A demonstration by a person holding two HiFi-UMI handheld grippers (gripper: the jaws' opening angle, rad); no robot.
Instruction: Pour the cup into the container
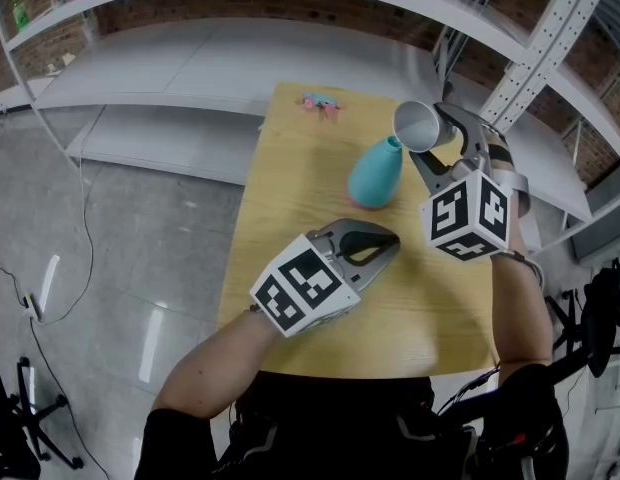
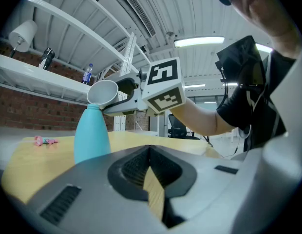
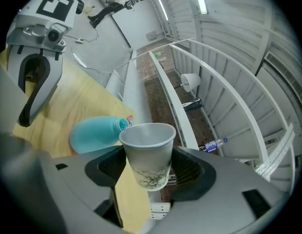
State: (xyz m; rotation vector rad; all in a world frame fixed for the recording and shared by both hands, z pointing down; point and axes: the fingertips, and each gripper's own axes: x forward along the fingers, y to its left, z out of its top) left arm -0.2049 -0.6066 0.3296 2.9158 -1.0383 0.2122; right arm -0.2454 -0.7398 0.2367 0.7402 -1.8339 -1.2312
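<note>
Right tool (image 1: 438, 140) clamps the cup (image 3: 147, 152), tipped sideways, just above the mouth of the teal container (image 1: 375, 173).
Left tool (image 1: 385, 243), jaws together and empty, hovers over the tabletop (image 1: 290, 198) near the upright container.

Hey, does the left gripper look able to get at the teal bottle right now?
Probably yes: only bare table lies between the left gripper and the teal bottle. Its jaws are shut, though, and the right gripper holds the cup tilted at the bottle's mouth.
</note>
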